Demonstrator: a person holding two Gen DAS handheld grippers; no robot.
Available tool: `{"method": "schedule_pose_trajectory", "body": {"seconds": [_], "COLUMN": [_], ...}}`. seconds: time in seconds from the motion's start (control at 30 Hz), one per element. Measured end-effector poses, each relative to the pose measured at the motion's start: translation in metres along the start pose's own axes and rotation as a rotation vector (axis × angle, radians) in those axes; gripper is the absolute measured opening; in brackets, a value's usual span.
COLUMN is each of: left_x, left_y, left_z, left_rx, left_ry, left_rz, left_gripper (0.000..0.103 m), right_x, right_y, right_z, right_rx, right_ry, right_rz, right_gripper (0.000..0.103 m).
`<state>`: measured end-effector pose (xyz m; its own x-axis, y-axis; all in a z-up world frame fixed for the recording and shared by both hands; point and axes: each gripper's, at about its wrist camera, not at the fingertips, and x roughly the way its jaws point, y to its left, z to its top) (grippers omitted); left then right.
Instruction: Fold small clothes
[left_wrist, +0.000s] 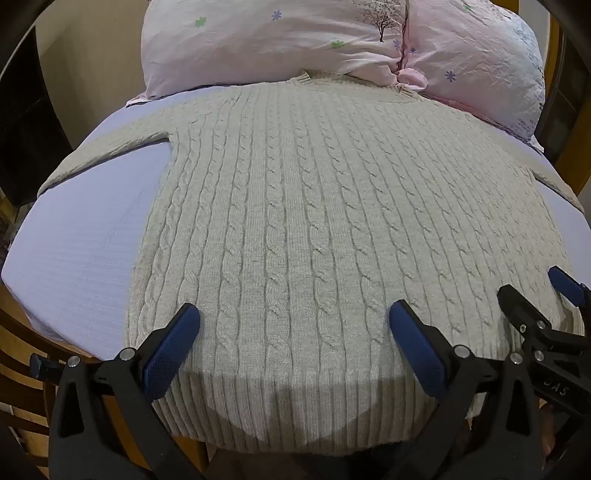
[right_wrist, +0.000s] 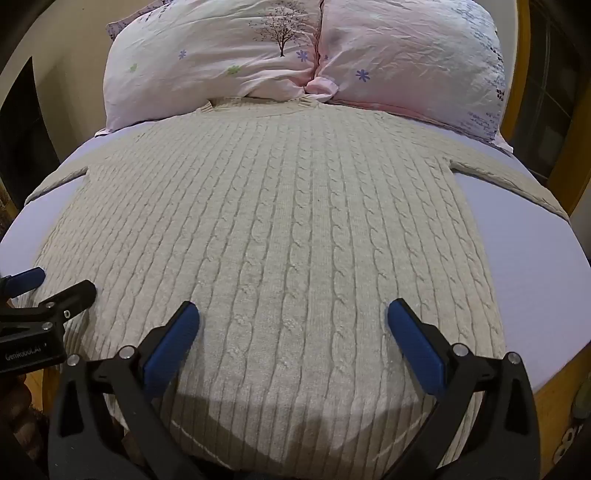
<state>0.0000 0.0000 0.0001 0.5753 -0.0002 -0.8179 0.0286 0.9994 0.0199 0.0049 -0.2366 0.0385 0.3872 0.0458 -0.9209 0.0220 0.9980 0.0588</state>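
Note:
A cream cable-knit sweater (left_wrist: 295, 206) lies flat on a lavender bed sheet (left_wrist: 74, 251), collar far, ribbed hem near, sleeves spread to both sides. It also fills the right wrist view (right_wrist: 280, 229). My left gripper (left_wrist: 293, 321) is open and empty, just above the hem at the sweater's lower left. My right gripper (right_wrist: 291, 319) is open and empty above the hem at the lower right. The right gripper shows at the right edge of the left wrist view (left_wrist: 535, 288). The left gripper shows at the left edge of the right wrist view (right_wrist: 55, 284).
Two pink floral pillows (left_wrist: 280, 40) (right_wrist: 406, 55) lie at the head of the bed, touching the sweater's collar. A wooden bed frame (right_wrist: 554, 398) edges the mattress. Bare sheet (right_wrist: 528, 258) lies either side of the sweater's body.

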Motion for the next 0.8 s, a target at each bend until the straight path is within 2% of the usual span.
{"method": "schedule_pose_trajectory", "body": {"seconds": [0.8], "left_x": [0.0], "left_y": [0.0], "left_z": [0.0], "left_rx": [0.001], "left_ry": [-0.001], "left_rz": [0.001], "left_gripper": [0.102], "right_x": [-0.0013], "right_y": [-0.0015], "right_z": [0.0001], "right_rx": [-0.001], "right_ry": [-0.004], "right_rz": [-0.001], "right_gripper": [0.101]}}
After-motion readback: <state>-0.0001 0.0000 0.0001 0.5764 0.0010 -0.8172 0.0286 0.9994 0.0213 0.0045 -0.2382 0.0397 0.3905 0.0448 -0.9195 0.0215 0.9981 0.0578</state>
